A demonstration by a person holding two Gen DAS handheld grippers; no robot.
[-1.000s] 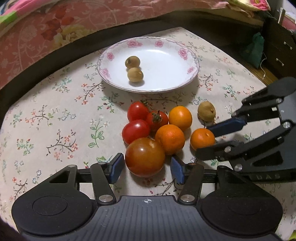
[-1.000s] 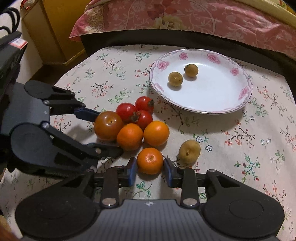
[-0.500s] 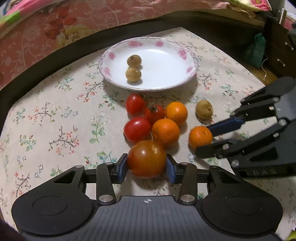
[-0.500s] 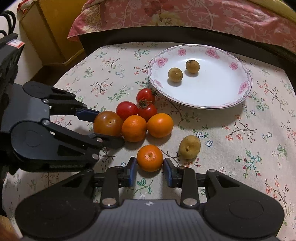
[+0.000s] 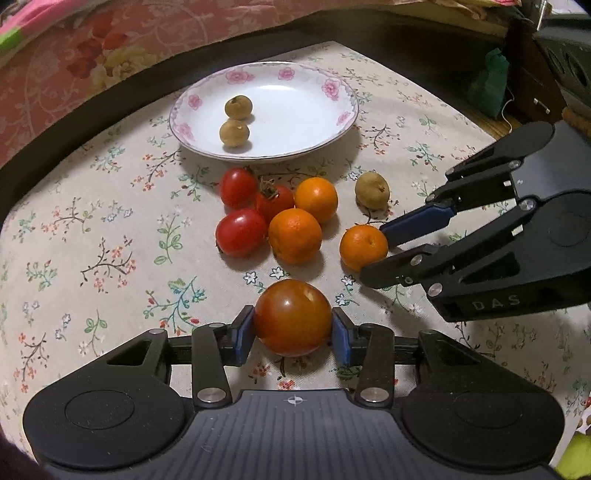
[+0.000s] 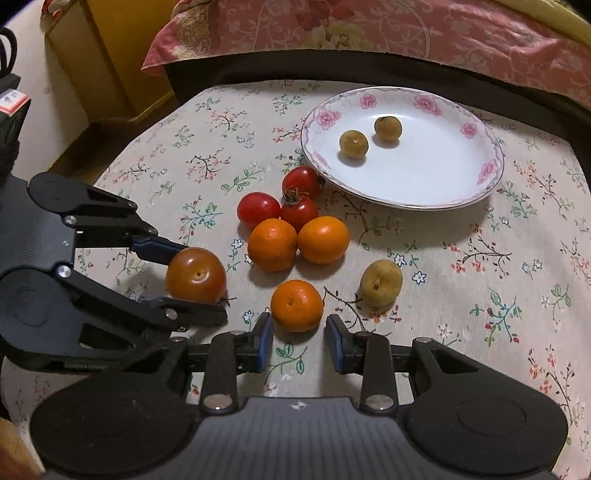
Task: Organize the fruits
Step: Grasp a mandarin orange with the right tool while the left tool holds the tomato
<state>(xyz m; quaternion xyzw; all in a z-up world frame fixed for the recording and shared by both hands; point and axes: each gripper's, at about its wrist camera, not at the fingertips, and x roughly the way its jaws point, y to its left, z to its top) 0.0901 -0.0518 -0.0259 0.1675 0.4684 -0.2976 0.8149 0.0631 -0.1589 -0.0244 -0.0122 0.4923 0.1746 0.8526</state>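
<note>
My left gripper [image 5: 291,328] is shut on a large brownish-red tomato [image 5: 293,317], held apart from the fruit pile; the right wrist view shows the same tomato [image 6: 195,275] between the left gripper's [image 6: 197,282] fingers. Three cherry tomatoes [image 5: 240,232] and two oranges [image 5: 294,234] cluster below a white flowered plate [image 5: 295,110] holding two longans [image 5: 234,133]. A lone orange [image 6: 296,304] lies just ahead of my right gripper [image 6: 299,332], whose pads stand narrowly apart and do not press it. A loose longan [image 6: 381,282] lies to its right.
A floral cloth [image 6: 480,295] covers the small table, whose dark far edge meets a bed with a pink flowered quilt [image 6: 369,33]. A yellow box [image 6: 110,55] stands off the table's left, a green bag [image 5: 491,88] and dark cabinet off its right.
The left jaws closed on the big tomato and drew it back out of the cluster. The lone orange now sits a little farther ahead of the right pads.
</note>
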